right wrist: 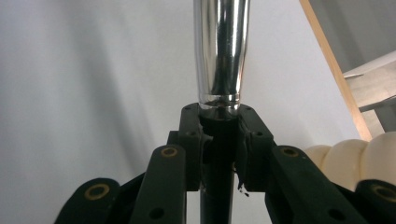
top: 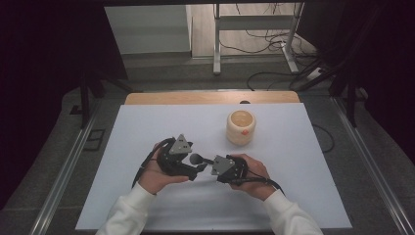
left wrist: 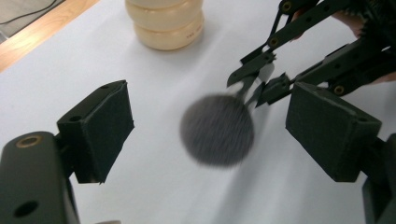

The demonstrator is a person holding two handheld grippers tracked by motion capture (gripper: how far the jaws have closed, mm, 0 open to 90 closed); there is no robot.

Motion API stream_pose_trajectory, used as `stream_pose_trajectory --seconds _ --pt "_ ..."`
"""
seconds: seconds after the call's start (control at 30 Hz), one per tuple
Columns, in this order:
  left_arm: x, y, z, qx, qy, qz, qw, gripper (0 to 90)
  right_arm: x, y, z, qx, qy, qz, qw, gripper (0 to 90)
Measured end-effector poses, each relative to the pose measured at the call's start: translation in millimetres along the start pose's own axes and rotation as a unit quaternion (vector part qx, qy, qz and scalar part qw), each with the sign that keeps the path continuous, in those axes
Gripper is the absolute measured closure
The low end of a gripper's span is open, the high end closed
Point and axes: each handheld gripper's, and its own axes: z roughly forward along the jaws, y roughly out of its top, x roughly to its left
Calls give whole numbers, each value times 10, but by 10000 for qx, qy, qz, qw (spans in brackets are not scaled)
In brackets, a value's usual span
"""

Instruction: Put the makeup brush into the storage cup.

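While tongs (right wrist: 218, 135) grip brush (left wrist: 217, 129), label unreadable

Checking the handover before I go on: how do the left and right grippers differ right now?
The right gripper is shut on the makeup brush, pinching its black handle below the silver collar. The left gripper stands open, its fingers either side of the brush's bristle head without touching it. The right one carries the brush; the left holds nothing. Both are hand-held over the white table, pointing toward each other.
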Motion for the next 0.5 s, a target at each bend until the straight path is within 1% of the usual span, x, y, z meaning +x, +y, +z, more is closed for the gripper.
stream_pose_trajectory --seconds 0.03,0.17,0.23,0.27,0.5 --pt "-1 -16 -17 -20 5 -85 10000 157 -1 -3 -5 -6 -6 51 10000 745" --pt "21 -56 -66 -89 13 -138 9999 156 -23 -18 -18 -28 15 125 9999 746" --pt "30 -79 -94 -138 28 -195 9997 156 -34 -33 -16 -32 -13 156 9999 746" --pt "44 -101 -115 -153 66 -214 9996 157 -39 -36 -20 -31 -22 158 9999 746" --pt "82 -164 -152 -188 150 -284 9993 162 -52 -41 -56 -111 -19 240 9996 746"
